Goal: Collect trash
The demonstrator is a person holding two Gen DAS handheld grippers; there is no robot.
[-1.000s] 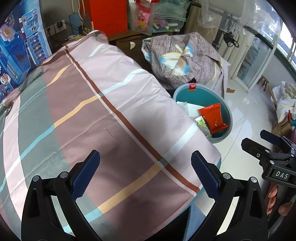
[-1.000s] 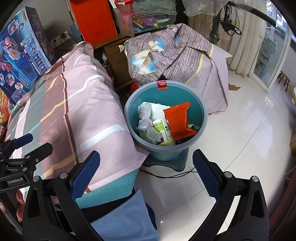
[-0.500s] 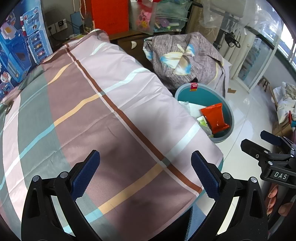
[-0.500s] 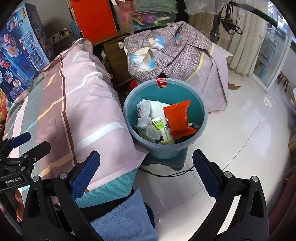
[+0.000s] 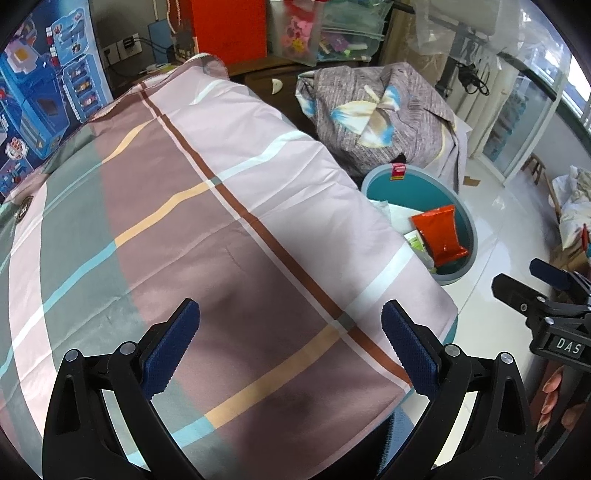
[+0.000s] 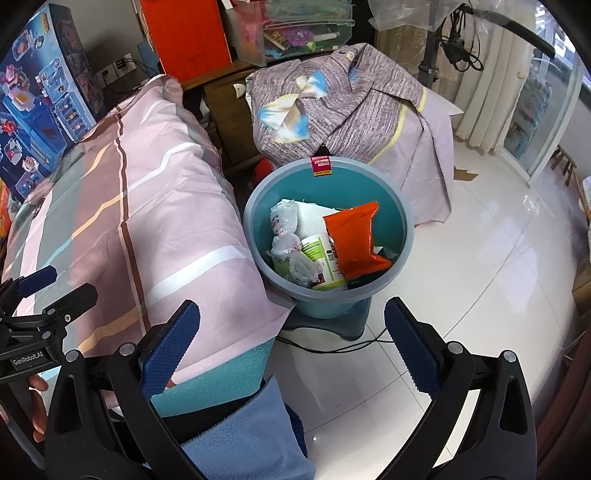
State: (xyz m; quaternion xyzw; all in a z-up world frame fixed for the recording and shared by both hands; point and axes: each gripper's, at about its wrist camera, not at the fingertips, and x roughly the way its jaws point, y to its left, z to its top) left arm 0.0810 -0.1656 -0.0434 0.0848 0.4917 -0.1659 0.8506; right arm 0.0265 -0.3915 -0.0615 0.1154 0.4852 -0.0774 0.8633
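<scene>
A teal trash bin [image 6: 402, 206] stands on the white floor beside the bed and also shows in the left wrist view [image 5: 467, 221]. Inside it lie an orange snack bag [image 6: 352, 240], crumpled clear plastic [image 6: 286, 236] and a white-green container [image 6: 323, 258]. My left gripper [image 5: 290, 347] is open and empty above the striped bedcover [image 5: 207, 229]. My right gripper [image 6: 291, 347] is open and empty over the floor, just short of the bin. Each gripper shows at the edge of the other's view.
A grey-purple cloth covers a low piece of furniture [image 6: 351, 96] behind the bin. A blue toy box [image 5: 33, 92] leans at the left. An orange box [image 6: 188, 37] and a clear storage bin [image 6: 295, 29] stand at the back. A black cable [image 6: 332, 347] lies on the floor.
Both grippers have drawn back slightly from the bin, which sits a little farther away in both views. Jaws stay open and the trash in the bin has not moved.
</scene>
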